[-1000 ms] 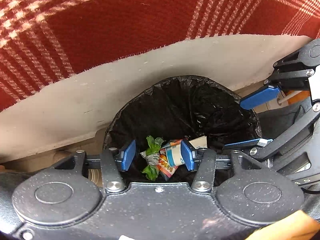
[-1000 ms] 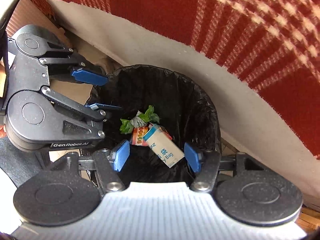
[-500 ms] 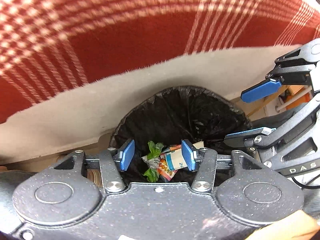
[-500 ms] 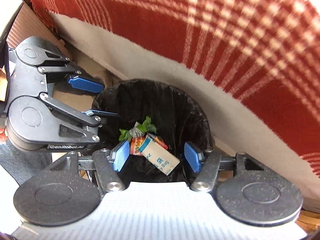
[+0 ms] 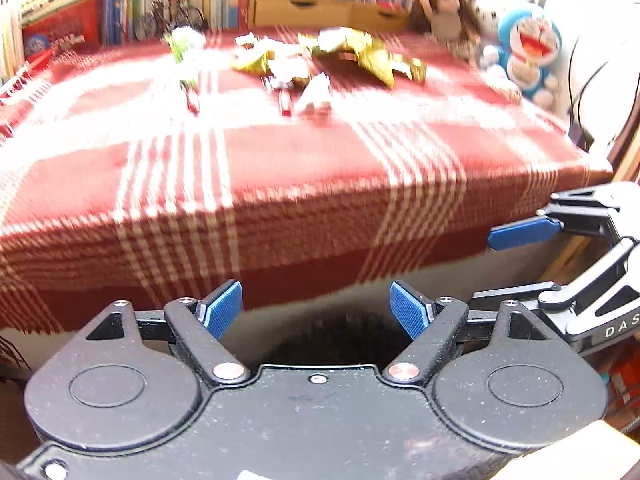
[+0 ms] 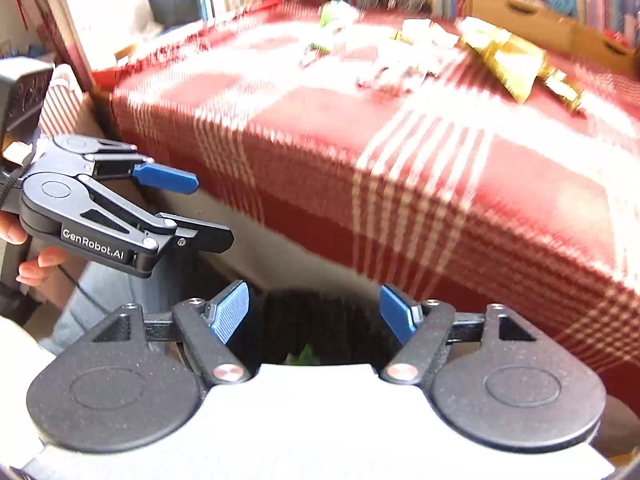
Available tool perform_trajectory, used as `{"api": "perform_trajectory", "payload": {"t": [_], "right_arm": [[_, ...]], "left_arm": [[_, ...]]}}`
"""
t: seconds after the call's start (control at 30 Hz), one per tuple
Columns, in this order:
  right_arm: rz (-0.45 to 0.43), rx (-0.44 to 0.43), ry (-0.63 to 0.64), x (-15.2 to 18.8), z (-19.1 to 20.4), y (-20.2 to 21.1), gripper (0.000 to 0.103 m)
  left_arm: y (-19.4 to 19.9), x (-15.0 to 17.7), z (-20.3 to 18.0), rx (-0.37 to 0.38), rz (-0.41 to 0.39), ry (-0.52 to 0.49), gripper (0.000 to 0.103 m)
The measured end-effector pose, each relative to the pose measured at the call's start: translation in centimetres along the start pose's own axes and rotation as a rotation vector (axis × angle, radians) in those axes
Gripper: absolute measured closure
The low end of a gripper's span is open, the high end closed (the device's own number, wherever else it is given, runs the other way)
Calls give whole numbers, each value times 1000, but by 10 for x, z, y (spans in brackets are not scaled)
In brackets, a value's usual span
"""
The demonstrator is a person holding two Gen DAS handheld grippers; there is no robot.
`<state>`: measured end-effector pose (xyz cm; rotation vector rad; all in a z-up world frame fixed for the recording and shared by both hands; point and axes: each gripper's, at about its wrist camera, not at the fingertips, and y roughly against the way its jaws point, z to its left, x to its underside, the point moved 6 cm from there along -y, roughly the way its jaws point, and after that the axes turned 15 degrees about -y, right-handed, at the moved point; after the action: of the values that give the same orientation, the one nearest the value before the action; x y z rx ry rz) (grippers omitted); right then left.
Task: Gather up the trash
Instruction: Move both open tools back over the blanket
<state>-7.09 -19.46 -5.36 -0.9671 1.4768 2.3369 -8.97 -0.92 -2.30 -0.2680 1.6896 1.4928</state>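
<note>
Wrappers [image 5: 352, 52], seemingly crumpled, far beyond both grippers' empty, opening fingers [image 5: 222, 310], on the blanket [image 5: 280, 168].

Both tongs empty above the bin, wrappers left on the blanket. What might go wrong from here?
1. The left tongs and right tongs sit close together, jaws opening; reaching together they might collide.
2. The gold wrappers and white scraps lie bunched, so a grab may scatter some.
3. The plaid blanket could get pinched along with thin wrappers.
</note>
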Motion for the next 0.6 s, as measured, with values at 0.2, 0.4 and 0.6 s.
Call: {"api": "perform_trajectory", "payload": {"t": [0.2, 0.4, 0.6], "right_arm": [[-239, 64, -60, -29, -9, 30, 20], [-371, 141, -89, -57, -16, 21, 20], [-432, 171, -125, -79, -17, 7, 20]], "left_arm": [[8, -40, 24, -114, -129, 1, 16], [0, -66, 59, -233, -204, 48, 15], [-19, -80, 87, -307, -219, 60, 14]]}}
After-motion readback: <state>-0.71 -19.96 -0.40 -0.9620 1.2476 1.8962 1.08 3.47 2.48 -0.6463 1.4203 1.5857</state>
